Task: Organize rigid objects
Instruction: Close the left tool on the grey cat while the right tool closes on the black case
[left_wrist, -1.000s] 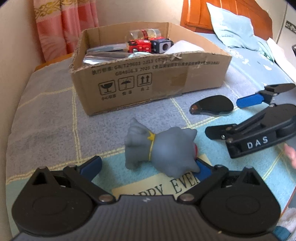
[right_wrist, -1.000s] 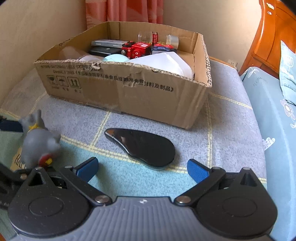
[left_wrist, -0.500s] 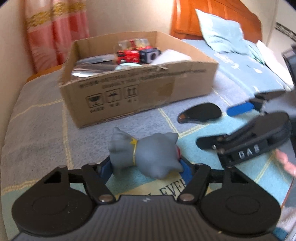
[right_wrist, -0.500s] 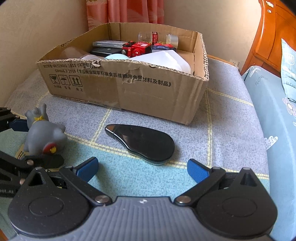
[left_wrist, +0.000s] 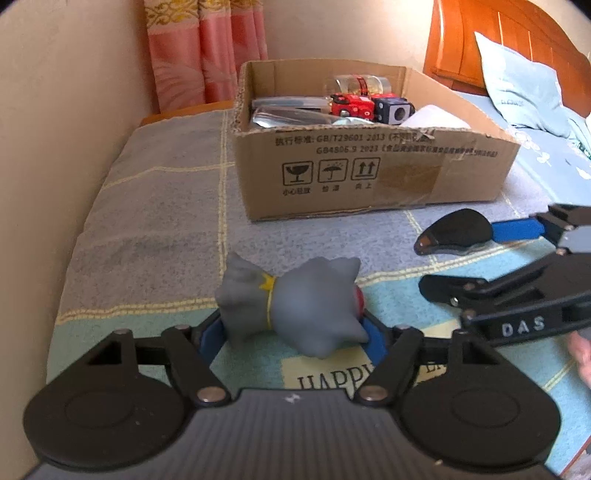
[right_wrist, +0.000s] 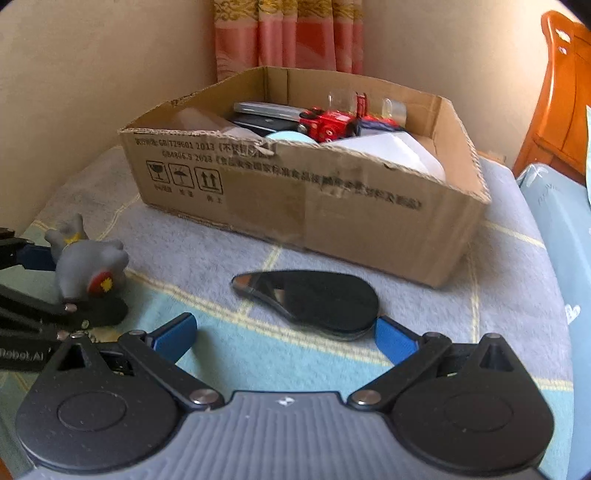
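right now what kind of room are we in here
Most likely a bedroom. The work surface is a bed covered by a grey and teal checked blanket, with an orange wooden headboard and a pale blue pillow at its far end, and pink patterned curtains in the corner.

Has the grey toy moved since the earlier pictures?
Yes. The grey toy now sits off the blanket between the left gripper's pads, higher against the cardboard box.
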